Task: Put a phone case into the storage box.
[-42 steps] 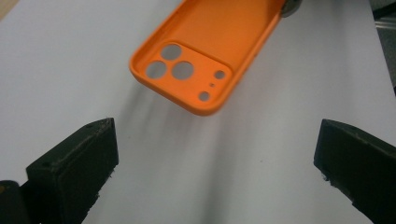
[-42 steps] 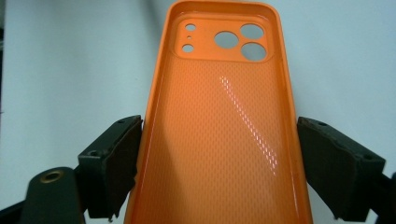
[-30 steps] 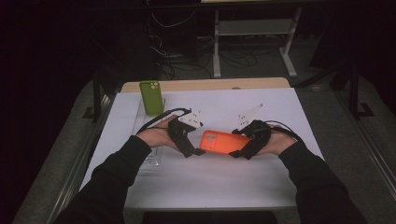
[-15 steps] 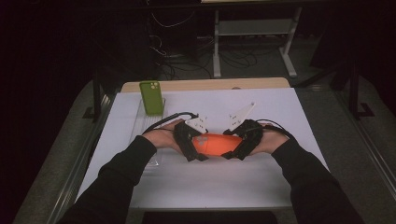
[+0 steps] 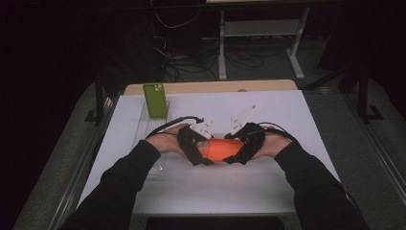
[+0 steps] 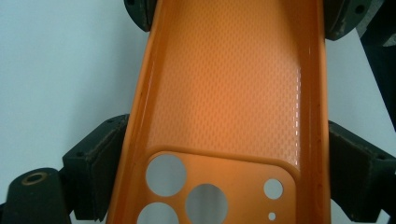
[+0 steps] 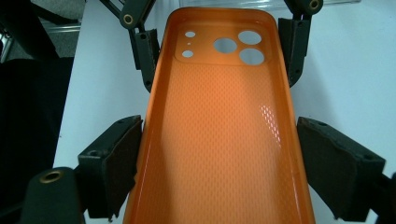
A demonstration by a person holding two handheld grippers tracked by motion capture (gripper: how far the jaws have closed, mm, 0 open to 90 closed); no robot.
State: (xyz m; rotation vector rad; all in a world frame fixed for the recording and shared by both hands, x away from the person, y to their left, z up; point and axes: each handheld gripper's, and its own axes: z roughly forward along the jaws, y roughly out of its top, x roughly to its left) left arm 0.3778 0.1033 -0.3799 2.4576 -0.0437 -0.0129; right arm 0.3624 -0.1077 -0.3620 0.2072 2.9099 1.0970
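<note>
Case (image 5: 221, 149) orange, hollow side up, just above tabletop (image 5: 287, 115) | long axis runs straight between my two tongs | left tongs (image 5: 203, 160) just been closing on camera-hole end, pads touching | right tongs (image 5: 233, 159) clamp plain end.

No text, label, brand, number or sign can be read anywhere. The orange rubbery phone case (image 7: 219, 135) with round camera holes shows only a plain dimpled pattern on its inner face, with no printing. The green phone (image 5: 155, 99) standing upright at the far left of the white worktop (image 5: 297, 182) bears no legible mark; it is too small to tell more.
</note>
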